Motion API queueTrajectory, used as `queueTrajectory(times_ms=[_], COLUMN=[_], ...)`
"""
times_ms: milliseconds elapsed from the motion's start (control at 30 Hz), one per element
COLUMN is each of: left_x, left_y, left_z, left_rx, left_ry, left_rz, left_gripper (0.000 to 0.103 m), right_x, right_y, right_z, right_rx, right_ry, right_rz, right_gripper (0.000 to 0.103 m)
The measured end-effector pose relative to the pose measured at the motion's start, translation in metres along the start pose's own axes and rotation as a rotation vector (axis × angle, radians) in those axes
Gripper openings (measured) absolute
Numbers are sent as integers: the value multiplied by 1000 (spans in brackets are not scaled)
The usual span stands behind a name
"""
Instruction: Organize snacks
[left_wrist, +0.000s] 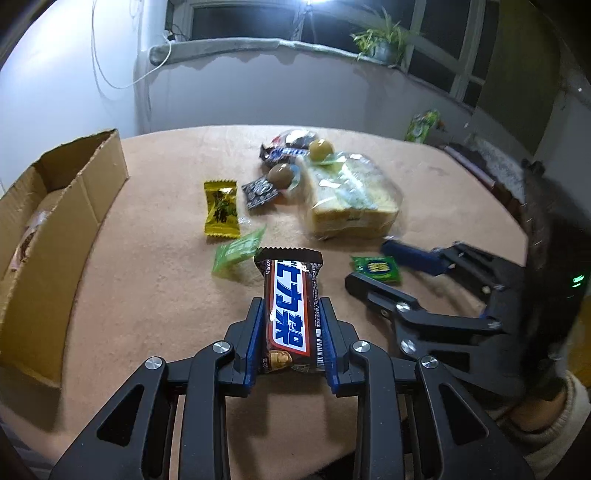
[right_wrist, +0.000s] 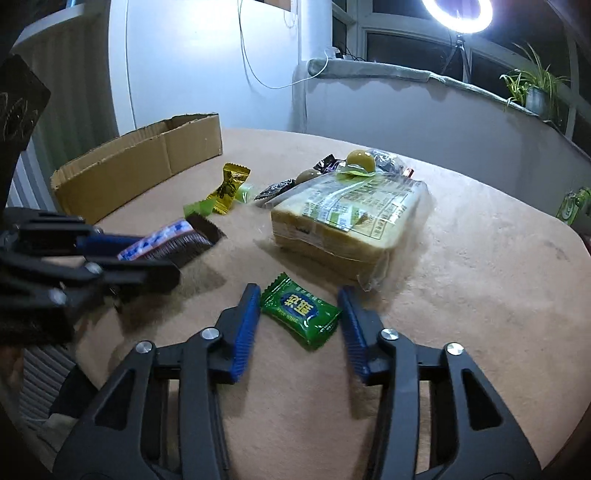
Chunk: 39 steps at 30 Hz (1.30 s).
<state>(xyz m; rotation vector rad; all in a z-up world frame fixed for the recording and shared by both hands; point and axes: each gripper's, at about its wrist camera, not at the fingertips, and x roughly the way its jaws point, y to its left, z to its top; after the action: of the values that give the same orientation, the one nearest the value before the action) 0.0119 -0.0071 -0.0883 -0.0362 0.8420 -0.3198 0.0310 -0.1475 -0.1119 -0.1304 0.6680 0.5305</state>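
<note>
Left gripper (left_wrist: 291, 332) is clamped on the brown chocolate bar with the blue-white label (left_wrist: 290, 314); right gripper (right_wrist: 299, 325) is spread with the small green foil candy packet (right_wrist: 301, 314) lying between its pads, not pinched. My worry: the packet sits skewed and flat on the soft beige table cloth (right_wrist: 461, 295), so closing may nip only a crimped end or snag the fabric. Bagged sliced bread loaf (right_wrist: 351, 225) sits just ahead of the right jaws, open cardboard box (left_wrist: 55, 229) far left; dim room, ring light (right_wrist: 458, 11) by the window.
</note>
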Motion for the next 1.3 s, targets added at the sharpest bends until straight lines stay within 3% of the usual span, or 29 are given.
queueTrajectory(times_ms=[167,367,700,1300], left_x=[-11,-20,-46,-79], left_y=[4,-2,3,33], left_z=[10,17,22,11], left_rx=[-49,-22,-23,-81], left_ry=[-36,-69,-133,-206], left_rz=[-92,-65,-38,-21], left_gripper=[26,26,26,26], right_x=[-7,-26,-57,-59], right_y=[-7,-27,-38,-5], right_z=[-3,-1,16,49], right_rx=[37,126,147,82], right_ry=[-17,-74,-145,-169], right_rz=[11,8,-30,-19], right_gripper=[43,43,43,43])
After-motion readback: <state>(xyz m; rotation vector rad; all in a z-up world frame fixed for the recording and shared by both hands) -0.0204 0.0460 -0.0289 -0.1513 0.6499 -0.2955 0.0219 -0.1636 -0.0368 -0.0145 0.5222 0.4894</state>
